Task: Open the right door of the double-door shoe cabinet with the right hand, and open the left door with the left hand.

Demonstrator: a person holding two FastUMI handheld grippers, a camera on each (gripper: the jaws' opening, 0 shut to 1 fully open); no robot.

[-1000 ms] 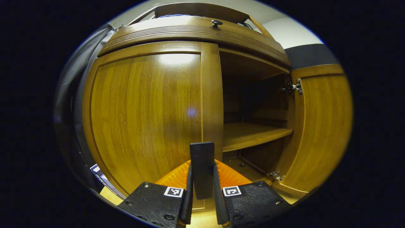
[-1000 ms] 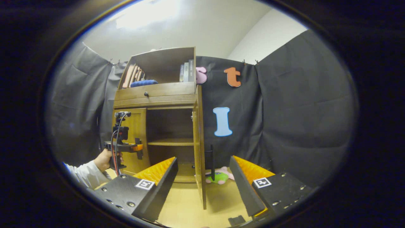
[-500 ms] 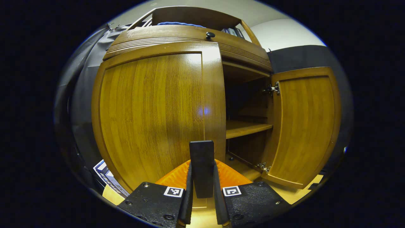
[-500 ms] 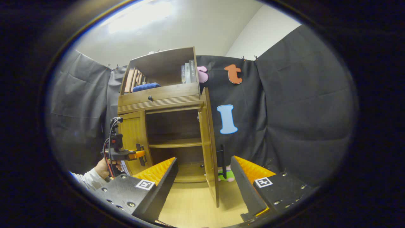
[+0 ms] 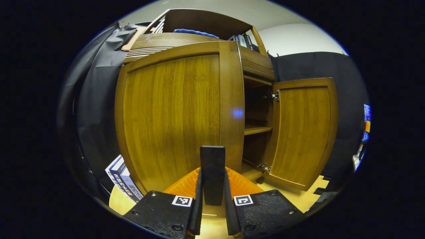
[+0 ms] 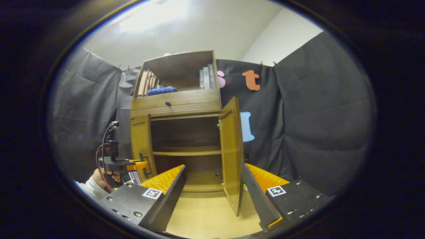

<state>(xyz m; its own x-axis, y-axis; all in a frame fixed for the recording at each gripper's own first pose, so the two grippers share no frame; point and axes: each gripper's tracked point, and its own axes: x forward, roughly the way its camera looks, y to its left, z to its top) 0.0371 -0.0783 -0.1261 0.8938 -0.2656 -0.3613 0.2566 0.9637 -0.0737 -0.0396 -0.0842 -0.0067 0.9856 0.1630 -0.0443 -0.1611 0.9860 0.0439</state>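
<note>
Left gripper view, nearest first: the left hand-held gripper [image 5: 212,199] is clamped on the dark upright handle [image 5: 212,172] at the left door [image 5: 172,116]'s free edge, that door partly swung out. Beyond, the right door [image 5: 303,132] stands wide open on its hinges [image 5: 275,96]. Right gripper view: the right hand-held gripper [image 6: 212,196] holds nothing, fingers spread apart, well back from the shoe cabinet [image 6: 179,103]. Both doors look like stiff, glossy wood, light on their hinges; the handle is the sure grip, since the varnished panel would slip
</note>
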